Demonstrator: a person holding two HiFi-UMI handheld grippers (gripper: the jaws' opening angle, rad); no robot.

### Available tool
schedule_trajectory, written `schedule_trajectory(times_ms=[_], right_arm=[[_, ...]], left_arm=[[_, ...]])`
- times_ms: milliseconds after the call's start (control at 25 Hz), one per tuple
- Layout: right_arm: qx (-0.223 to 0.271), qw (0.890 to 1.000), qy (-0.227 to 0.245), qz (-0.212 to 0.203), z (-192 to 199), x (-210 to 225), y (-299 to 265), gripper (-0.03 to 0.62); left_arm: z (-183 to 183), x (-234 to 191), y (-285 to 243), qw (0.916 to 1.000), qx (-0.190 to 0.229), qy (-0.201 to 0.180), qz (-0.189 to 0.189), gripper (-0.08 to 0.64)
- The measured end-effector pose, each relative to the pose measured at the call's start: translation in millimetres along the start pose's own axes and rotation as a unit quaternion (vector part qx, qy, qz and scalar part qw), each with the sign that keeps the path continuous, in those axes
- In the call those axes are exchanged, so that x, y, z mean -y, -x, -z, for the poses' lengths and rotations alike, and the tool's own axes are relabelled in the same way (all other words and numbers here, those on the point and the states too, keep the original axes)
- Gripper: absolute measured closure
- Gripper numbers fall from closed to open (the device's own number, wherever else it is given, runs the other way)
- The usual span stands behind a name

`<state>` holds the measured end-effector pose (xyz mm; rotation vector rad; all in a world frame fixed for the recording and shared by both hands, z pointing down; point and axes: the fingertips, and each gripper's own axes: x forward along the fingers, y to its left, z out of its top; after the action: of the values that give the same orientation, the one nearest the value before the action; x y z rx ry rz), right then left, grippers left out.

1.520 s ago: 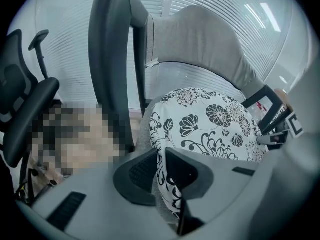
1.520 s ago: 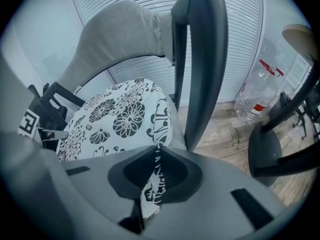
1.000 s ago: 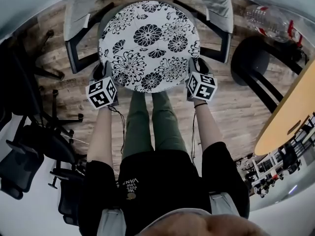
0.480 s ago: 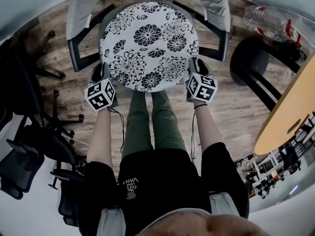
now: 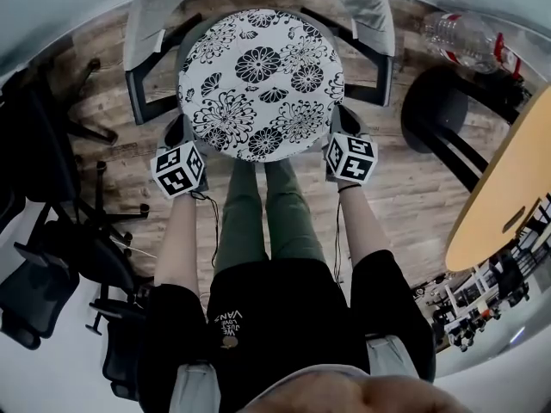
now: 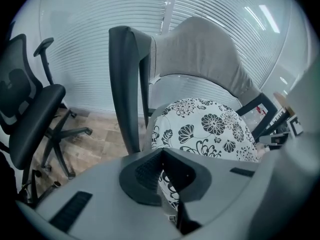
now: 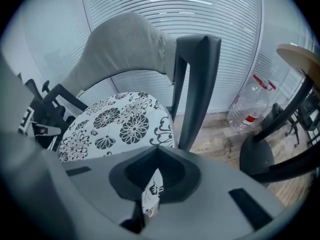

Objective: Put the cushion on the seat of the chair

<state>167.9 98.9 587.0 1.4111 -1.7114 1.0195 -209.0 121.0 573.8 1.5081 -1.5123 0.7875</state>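
Observation:
A round white cushion with black flowers lies over the seat of the grey chair, between its dark armrests. The seat itself is hidden beneath it. My left gripper is at the cushion's near left edge. In the left gripper view the cushion has its edge pinched in the shut left gripper. My right gripper is at the near right edge. Its jaws have just been closing, and a fold of the cushion is clamped in the right gripper.
The person's legs stand just before the chair. A clear water bottle lies on the wooden floor at the right, beside a black stool base and a wooden table. Black office chairs crowd the left.
Hardly anything differs. The cushion and both grippers keep their places over the seat, and the whole view has shifted only slightly.

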Motion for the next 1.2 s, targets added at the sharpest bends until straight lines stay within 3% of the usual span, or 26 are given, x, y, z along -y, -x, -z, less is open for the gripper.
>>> schedule_trajectory(times_ms=[480, 1200], right_arm=[[0.035, 0.999, -0.012, -0.02, -25.1, -16.8, 33.0, 0.575], [0.092, 0.995, 0.002, -0.043, -91.0, -40.0, 91.7, 0.575]], left_arm=[[-23.7, 26.0, 32.9, 0.9989, 0.028, -0.009, 0.035, 0.549], [-98.8, 64.0, 93.6, 0.9938, 0.087, -0.029, 0.063, 0.549]])
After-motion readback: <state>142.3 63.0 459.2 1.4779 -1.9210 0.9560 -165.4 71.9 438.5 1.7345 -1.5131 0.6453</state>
